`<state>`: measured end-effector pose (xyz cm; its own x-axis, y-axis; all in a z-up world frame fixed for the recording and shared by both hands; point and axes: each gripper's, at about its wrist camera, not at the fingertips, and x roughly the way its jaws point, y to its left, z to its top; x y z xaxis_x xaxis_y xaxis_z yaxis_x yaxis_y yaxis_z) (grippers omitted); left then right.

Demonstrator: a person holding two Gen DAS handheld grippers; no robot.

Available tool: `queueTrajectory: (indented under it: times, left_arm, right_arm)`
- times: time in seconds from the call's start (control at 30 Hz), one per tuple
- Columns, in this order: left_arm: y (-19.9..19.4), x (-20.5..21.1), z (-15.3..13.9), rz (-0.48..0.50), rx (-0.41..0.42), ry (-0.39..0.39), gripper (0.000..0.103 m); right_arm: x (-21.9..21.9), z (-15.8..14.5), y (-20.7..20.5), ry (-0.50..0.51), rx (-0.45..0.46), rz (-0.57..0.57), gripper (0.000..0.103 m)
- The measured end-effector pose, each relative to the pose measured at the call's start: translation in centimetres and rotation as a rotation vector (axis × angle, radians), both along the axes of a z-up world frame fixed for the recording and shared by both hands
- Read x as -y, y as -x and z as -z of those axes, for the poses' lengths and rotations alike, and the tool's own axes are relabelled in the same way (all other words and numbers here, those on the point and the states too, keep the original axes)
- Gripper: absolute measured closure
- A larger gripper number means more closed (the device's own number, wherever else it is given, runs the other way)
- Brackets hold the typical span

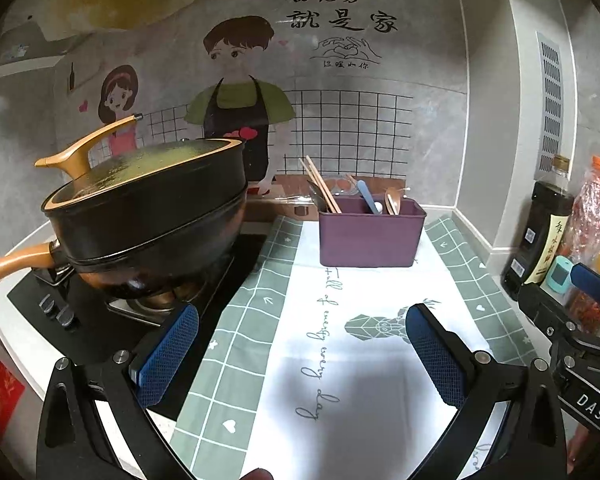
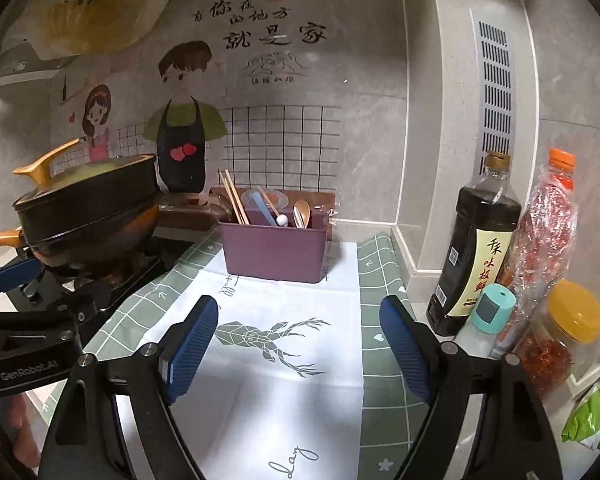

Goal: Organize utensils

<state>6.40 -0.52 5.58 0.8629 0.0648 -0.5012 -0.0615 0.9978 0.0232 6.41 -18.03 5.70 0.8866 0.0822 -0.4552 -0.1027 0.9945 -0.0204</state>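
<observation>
**Both claws spread above the mat, utensils in the purple holder**

The left claw (image 1: 302,354) is spread wide with nothing between its blue pads, low in the frame over the green-and-white mat (image 1: 364,360). The right claw (image 2: 296,344) is likewise spread and empty. At frame centre, on the mat's far end of the table, stands the purple holder (image 2: 274,254) with chopsticks (image 2: 233,197), a blue-handled utensil (image 2: 262,208) and a wooden spoon (image 2: 302,212) upright inside. A black pan (image 1: 148,216) sits on the stove at left; a dark sauce bottle (image 2: 474,248) stands at right.
</observation>
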Motion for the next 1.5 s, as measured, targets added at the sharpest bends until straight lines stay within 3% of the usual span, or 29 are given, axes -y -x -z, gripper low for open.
queueTrajectory:
  times: [0.77,1.5]
  left_arm:
    - [1.1,0.5,-0.3,0.03,-0.01,0.001,0.0]
    - [1.2,1.0,-0.3,0.031,-0.013,-0.004,0.0]
  right_arm:
    - [0.1,-0.7,1.6,0.003,0.028,0.032,0.014]
    - [0.4,-0.6,1.6,-0.001,0.024,0.05,0.013]
